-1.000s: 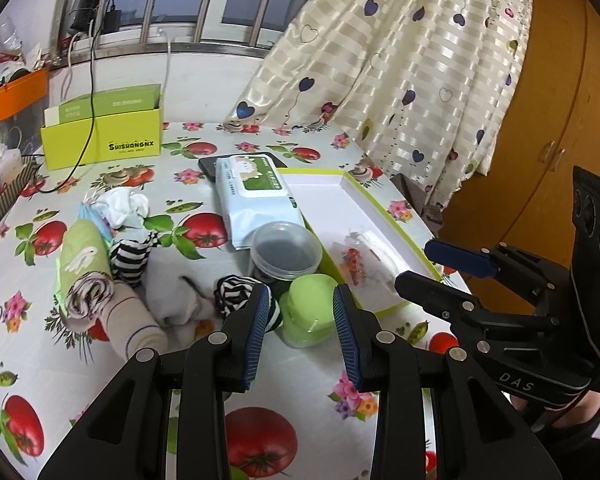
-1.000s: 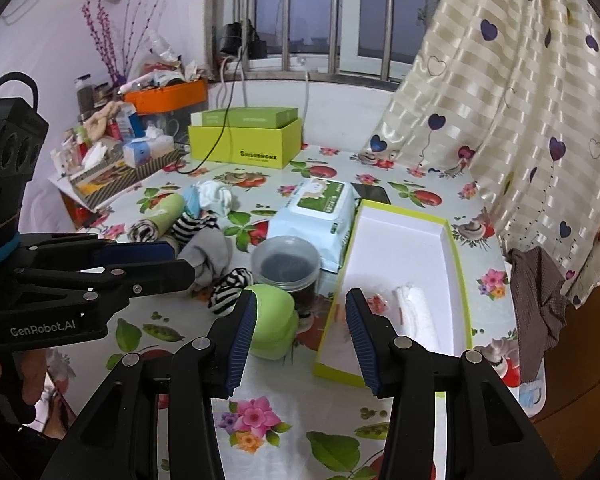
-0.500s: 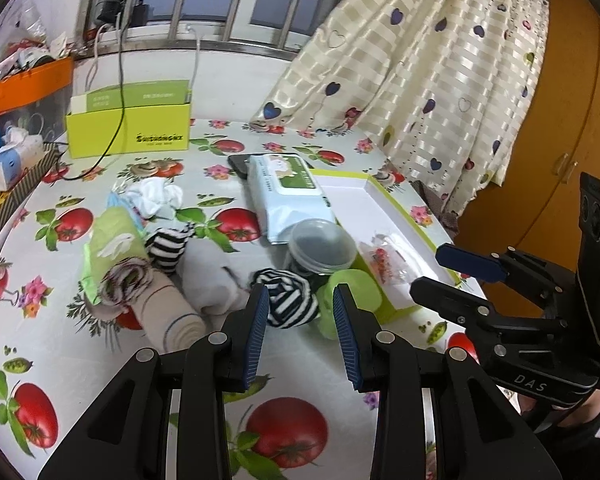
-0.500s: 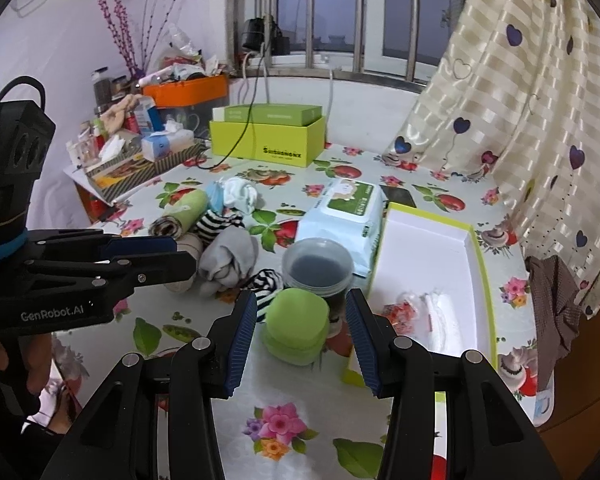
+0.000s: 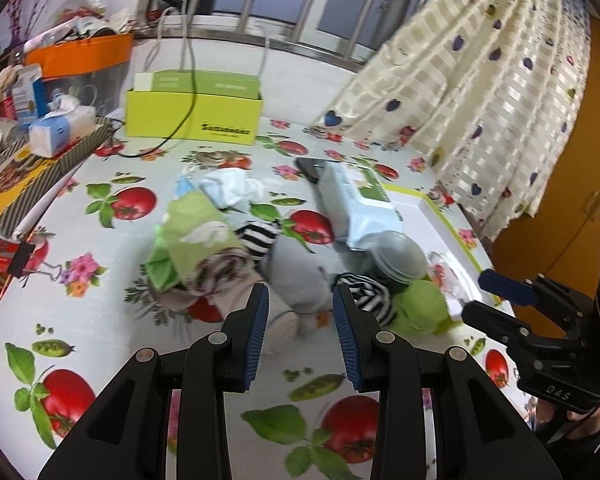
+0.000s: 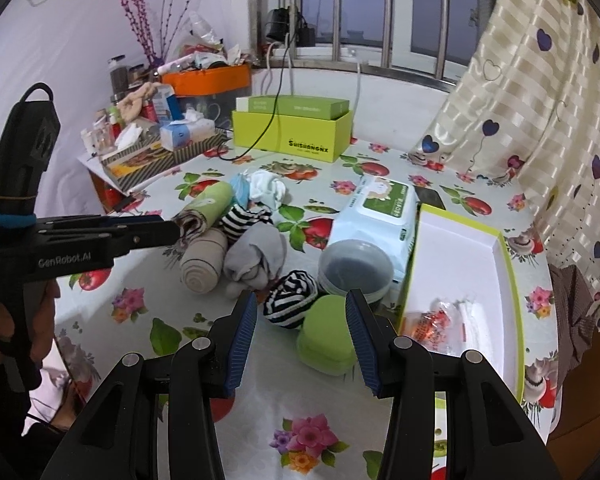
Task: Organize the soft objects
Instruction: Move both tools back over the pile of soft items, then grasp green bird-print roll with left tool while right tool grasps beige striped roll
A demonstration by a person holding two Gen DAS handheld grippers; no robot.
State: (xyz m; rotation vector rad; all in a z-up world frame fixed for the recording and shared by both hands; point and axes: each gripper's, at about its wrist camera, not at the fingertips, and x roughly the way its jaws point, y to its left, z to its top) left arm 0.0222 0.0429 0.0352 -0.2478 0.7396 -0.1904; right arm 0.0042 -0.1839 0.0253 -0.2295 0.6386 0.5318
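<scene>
Several rolled socks lie in a pile on the tomato-print table: a grey sock (image 5: 298, 280) (image 6: 256, 258), a striped sock ball (image 5: 366, 296) (image 6: 292, 296), a second striped one (image 6: 242, 218), a beige roll (image 6: 204, 262), a green roll (image 5: 192, 228) (image 6: 210, 202) and a white sock (image 6: 266, 188). My left gripper (image 5: 300, 328) is open and empty, just in front of the grey sock. My right gripper (image 6: 300, 332) is open and empty, in front of the striped ball and a green container (image 6: 328, 340).
A white tray with a green rim (image 6: 508, 280) at the right holds a small wrapped packet (image 6: 440, 316). A wipes pack (image 6: 380, 216), a lidded jar (image 6: 354, 268), a yellow-green box (image 6: 296, 128) and a cluttered shelf (image 6: 156, 136) stand around the pile.
My left gripper has swung left from the green container and striped ball toward the grey sock. My right gripper has moved a little closer to the pile. Both stay open.
</scene>
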